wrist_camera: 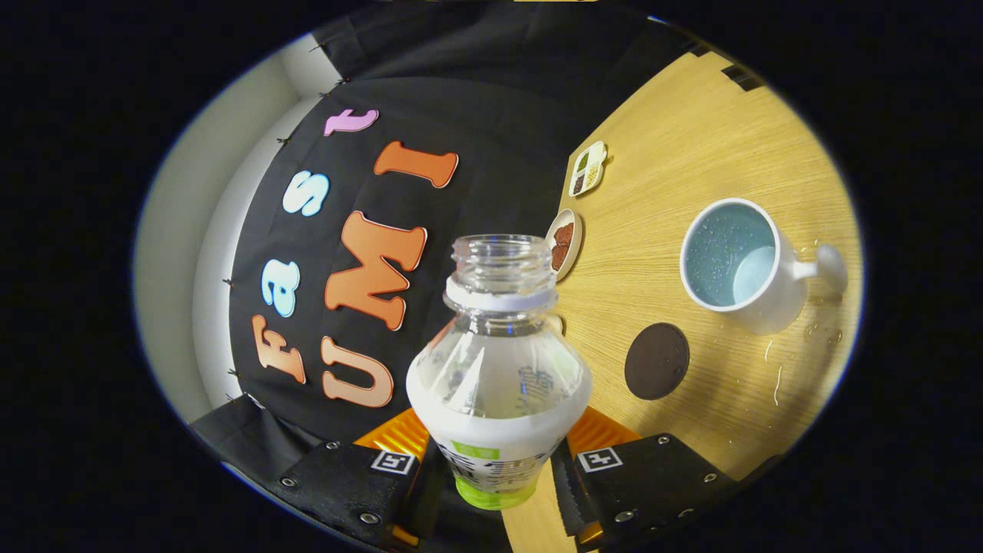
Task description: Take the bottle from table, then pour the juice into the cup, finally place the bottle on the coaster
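Observation:
My gripper (491, 461) is shut on a clear uncapped bottle (498, 361) with a white and green label, both fingers pressing on its lower body. The whole view is rolled, so the wooden table (691, 153) rises to the right of the bottle. The bottle's open mouth points along the fingers, and I see no liquid in its clear upper part. A white cup (749, 265) with a pale blue inside and a handle stands on the table beyond the fingers, with drops inside it. A dark round coaster (656, 361) lies between the cup and the bottle.
Water drops and streaks lie on the wood around the cup. Two small dishes sit further off along the table's edge by the cloth wall: a round one with brown food (564, 242) and a divided one (587, 169).

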`<state>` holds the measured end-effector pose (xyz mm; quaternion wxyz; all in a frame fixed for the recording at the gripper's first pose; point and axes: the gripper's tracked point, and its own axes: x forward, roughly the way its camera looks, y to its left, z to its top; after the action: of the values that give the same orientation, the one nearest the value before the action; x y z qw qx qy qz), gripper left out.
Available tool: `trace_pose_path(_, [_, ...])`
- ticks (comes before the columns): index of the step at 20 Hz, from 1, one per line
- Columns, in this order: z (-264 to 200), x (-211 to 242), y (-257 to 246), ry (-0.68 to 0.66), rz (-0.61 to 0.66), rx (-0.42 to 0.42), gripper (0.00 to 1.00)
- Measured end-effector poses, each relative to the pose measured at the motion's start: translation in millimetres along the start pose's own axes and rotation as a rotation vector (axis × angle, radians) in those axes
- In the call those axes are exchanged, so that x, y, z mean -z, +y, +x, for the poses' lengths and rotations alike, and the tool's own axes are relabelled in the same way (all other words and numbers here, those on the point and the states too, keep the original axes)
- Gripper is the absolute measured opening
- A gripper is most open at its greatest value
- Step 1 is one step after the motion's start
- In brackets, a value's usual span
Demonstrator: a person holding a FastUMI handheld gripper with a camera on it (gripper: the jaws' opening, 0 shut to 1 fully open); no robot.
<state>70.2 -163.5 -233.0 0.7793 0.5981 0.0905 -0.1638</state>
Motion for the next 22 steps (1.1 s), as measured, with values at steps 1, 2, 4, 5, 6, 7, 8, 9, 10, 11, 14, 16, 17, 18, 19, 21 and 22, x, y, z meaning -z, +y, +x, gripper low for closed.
trace_pose_path(1, [-0.7,0.1,1.2,0.002,0.026,-0.002,0.62])
trace_pose_path(2, [0.7,0.2,2.6,0.003,0.05,-0.004,0.62])
trace_pose_path(4, [2.1,-2.0,5.6,0.002,0.097,-0.009,0.62])
trace_pose_path(5, [2.0,-2.3,6.6,-0.001,0.118,-0.01,0.62])
trace_pose_path(6, [3.1,-3.2,8.3,-0.004,0.139,-0.009,0.62])
trace_pose_path(7, [4.7,-2.9,7.0,-0.004,0.15,-0.01,0.62])
trace_pose_path(8, [6.1,-4.0,7.8,-0.005,0.165,-0.011,0.62])
trace_pose_path(9, [5.8,-4.2,8.8,-0.005,0.179,-0.011,0.62])
trace_pose_path(10, [8.1,-4.6,9.8,-0.004,0.196,-0.012,0.62])
trace_pose_path(11, [7.3,-5.5,11.7,-0.001,0.213,-0.014,0.62])
trace_pose_path(14, [12.4,-6.6,13.4,0.003,0.257,-0.019,0.62])
trace_pose_path(16, [13.6,-6.9,14.4,0.004,0.28,-0.018,0.62])
trace_pose_path(17, [13.0,-8.0,13.2,0.003,0.292,-0.017,0.62])
trace_pose_path(18, [13.4,-8.8,12.3,0.003,0.302,-0.019,0.62])
trace_pose_path(19, [12.2,-9.8,13.5,-0.002,0.315,-0.013,0.62])
trace_pose_path(21, [10.3,-10.4,13.2,-0.004,0.334,-0.006,0.62])
trace_pose_path(22, [10.4,-10.1,12.5,-0.004,0.346,-0.001,0.62])
